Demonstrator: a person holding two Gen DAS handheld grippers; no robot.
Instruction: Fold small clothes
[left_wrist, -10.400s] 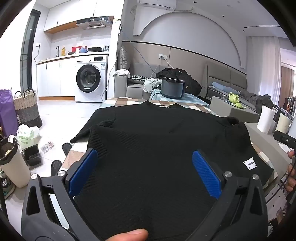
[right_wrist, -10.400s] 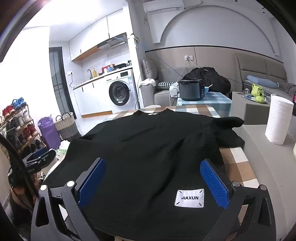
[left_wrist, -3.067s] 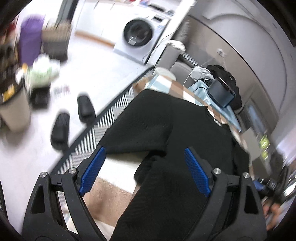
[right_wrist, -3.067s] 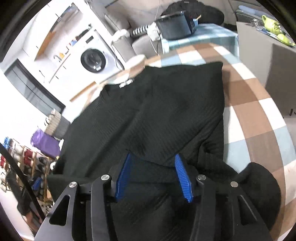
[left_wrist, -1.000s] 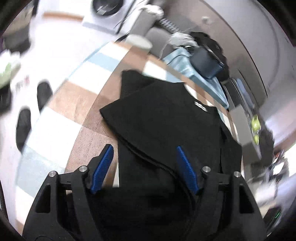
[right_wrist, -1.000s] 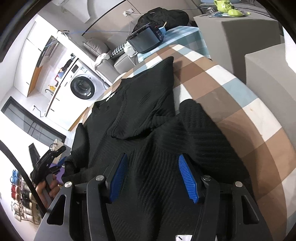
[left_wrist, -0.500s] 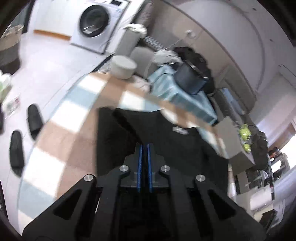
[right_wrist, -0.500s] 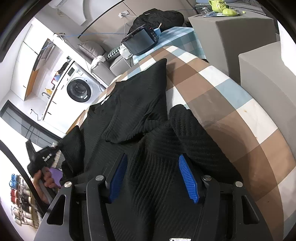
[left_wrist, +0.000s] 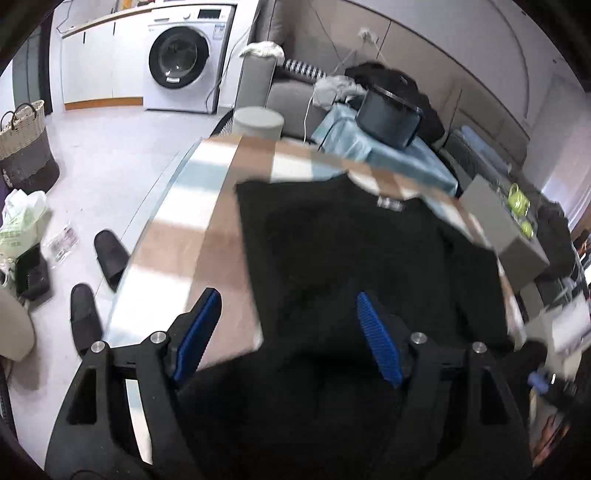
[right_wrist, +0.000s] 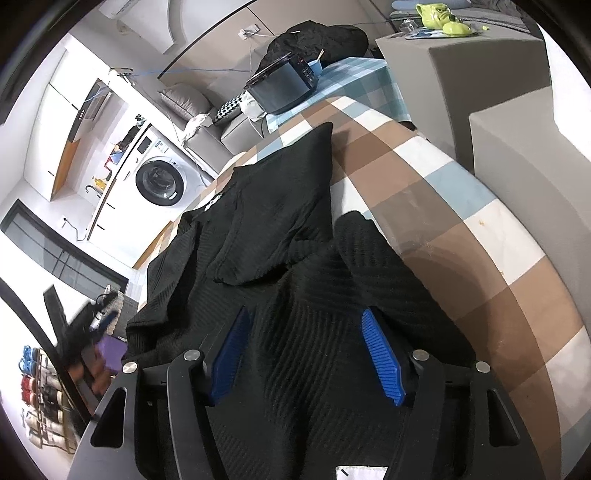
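Through my left wrist view, my left claw (left_wrist: 286, 332) points down at the black sweater (left_wrist: 351, 258), which lies spread on the checked worktop (left_wrist: 192, 236). Its blue pads (left_wrist: 195, 332) stand well apart and are opening; nothing is pinched, though the sweater's left edge runs between them below. The picture is a little blurred. On the floor to the left lie two black slippers (left_wrist: 96, 273), with a washing machine (left_wrist: 184, 55) beyond.

Through my right wrist view, my right claw (right_wrist: 306, 350) hangs over the near part of the sweater (right_wrist: 266, 229). Its pads (right_wrist: 380, 354) are apart and spreading wider, with ribbed cloth between them; I cannot tell whether they touch it. A sleeve is folded in across the body. At the far left edge my other hand (right_wrist: 88, 354) shows, blurred, on its tool. The sweater's white label (right_wrist: 360, 472) peeks in at the bottom.
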